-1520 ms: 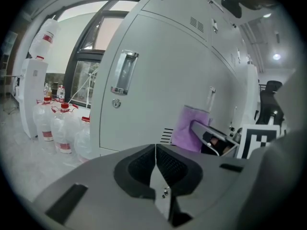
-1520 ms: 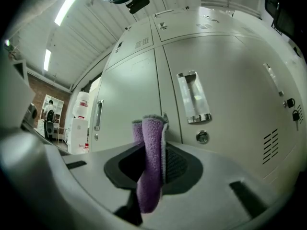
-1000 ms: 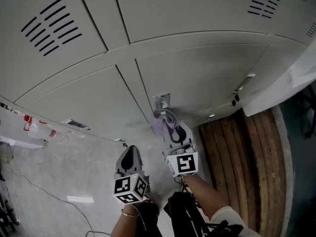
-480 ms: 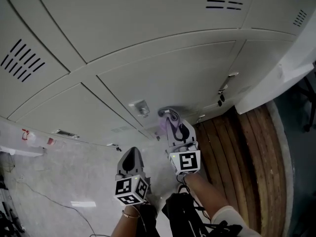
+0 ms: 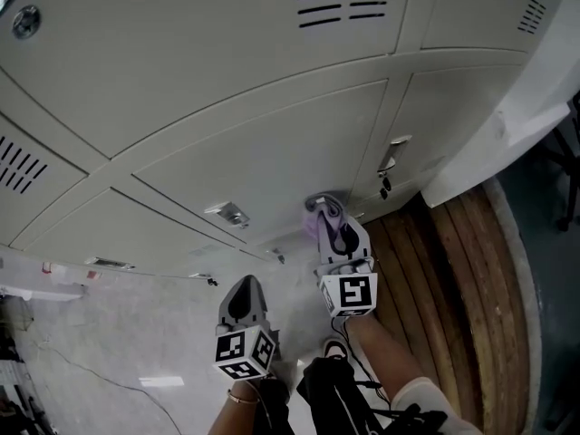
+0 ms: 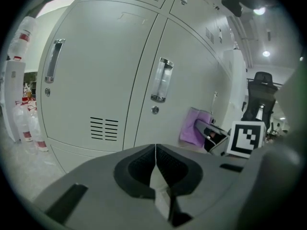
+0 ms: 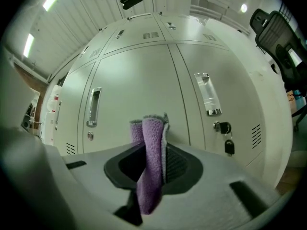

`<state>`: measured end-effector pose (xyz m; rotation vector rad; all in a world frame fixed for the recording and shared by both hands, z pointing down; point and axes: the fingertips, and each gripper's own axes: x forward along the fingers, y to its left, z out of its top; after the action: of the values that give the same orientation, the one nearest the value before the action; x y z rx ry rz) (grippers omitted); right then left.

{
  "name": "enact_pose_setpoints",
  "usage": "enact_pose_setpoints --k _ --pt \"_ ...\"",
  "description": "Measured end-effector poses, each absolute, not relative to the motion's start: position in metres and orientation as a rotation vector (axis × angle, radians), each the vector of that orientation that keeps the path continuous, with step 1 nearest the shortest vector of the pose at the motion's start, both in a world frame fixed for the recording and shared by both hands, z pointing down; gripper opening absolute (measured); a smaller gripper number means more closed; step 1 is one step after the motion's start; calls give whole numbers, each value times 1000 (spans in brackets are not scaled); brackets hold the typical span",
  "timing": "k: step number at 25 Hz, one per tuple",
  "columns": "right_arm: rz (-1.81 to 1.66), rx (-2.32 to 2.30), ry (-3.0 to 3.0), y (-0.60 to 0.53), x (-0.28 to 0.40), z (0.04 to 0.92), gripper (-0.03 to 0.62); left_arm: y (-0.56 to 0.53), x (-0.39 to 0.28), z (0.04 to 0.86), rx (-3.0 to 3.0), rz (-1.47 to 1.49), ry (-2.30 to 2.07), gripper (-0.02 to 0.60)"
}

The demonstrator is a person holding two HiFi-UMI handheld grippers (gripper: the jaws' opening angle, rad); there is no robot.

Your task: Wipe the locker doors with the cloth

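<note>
Right claw (image 7: pixel 152 150) is pinching the purple cloth (image 7: pixel 151 166) against the lower locker door (image 5: pixel 272 152), and left claw (image 6: pixel 155 169) is idling pressed together at 7 o'clock. Swiping wide could be snagging the dangling key (image 7: pixel 229 146) at 2 o'clock.

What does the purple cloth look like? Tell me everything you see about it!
The cloth is light purple and fuzzy, like a soft towel, with a paler edge. It is folded into a few layers and stands upright, pinched in the shut right claw, with its top poking past the tips. In the left gripper view it looks pressed against a grey locker door.
</note>
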<state>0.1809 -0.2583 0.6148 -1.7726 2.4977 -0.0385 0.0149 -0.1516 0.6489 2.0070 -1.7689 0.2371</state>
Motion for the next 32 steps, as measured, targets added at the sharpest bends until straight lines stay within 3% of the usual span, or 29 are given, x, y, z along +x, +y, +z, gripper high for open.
enact_pose_setpoints --k 10,18,32 --pt "-47 -1946 2375 -273 244 620 71 -160 49 652 2047 270 -1725 9" --pt "-81 -2013 2341 -268 256 616 69 -159 51 640 2052 281 -1722 9" --pt "-156 -2142 2365 -193 245 500 69 -138 32 498 2125 236 -1673 9"
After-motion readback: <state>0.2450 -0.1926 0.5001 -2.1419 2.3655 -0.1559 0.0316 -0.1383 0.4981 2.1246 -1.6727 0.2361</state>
